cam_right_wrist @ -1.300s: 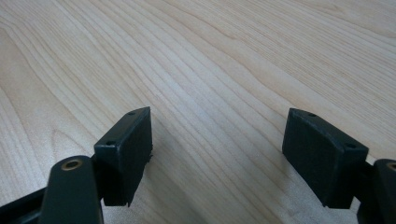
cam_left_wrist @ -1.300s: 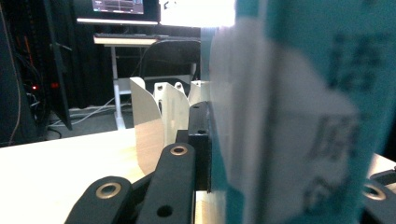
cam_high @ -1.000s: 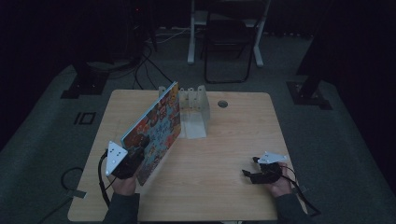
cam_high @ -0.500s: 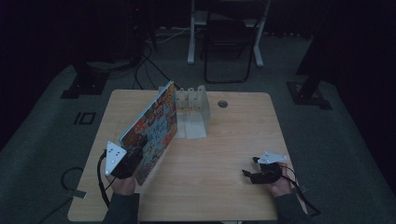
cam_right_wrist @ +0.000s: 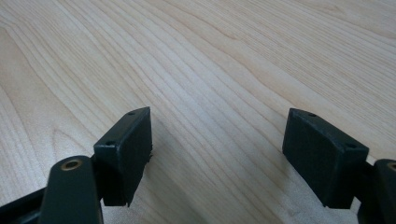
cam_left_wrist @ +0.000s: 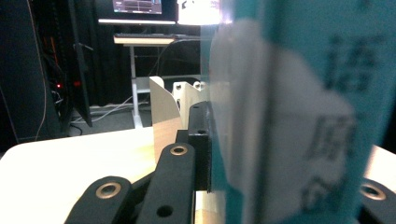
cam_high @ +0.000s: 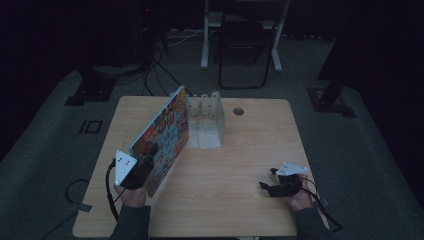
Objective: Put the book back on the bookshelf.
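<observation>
Left gripper [cam_high: 145, 167]: clamped on book [cam_high: 162, 140], held tilted on edge at table [cam_high: 240, 165] left, beside rack [cam_high: 207, 112]. Close up, blurred cover hides one jaw. Right gripper [cam_high: 272, 185]: jaws wide apart, empty, over bare wood.

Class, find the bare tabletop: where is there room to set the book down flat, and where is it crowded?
Free: the table between the book and the right gripper, and right of the rack. Crowded: the rear middle, where the book leans toward the rack.
</observation>
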Tool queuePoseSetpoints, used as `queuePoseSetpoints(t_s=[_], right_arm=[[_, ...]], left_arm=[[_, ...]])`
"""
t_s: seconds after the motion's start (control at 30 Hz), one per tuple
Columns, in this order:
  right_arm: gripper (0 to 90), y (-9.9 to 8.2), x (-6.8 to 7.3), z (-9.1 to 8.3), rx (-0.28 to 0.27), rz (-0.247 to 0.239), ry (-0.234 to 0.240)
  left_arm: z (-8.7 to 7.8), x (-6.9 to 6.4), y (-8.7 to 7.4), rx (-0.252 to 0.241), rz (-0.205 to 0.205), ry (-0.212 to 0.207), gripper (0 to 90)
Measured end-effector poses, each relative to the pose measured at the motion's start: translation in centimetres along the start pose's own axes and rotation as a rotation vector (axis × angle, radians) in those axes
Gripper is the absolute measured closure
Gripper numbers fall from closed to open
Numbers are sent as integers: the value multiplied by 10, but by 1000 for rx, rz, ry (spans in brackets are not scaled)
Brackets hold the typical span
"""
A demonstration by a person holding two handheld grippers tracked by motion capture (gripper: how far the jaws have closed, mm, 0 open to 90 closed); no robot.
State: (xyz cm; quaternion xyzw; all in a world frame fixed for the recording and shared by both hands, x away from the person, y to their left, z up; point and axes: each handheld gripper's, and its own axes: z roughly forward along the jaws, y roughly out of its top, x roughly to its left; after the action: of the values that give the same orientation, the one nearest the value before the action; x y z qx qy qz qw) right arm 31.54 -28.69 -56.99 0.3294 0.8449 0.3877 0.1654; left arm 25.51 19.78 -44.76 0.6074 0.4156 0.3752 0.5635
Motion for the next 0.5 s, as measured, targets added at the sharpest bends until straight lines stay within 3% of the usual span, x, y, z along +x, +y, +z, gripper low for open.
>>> queuePoseSetpoints(t_s=[0.5], right_arm=[[237, 0, 0, 0, 2, -1, -1]], left_arm=[[8, -5, -2, -5, -8, 40, 813]])
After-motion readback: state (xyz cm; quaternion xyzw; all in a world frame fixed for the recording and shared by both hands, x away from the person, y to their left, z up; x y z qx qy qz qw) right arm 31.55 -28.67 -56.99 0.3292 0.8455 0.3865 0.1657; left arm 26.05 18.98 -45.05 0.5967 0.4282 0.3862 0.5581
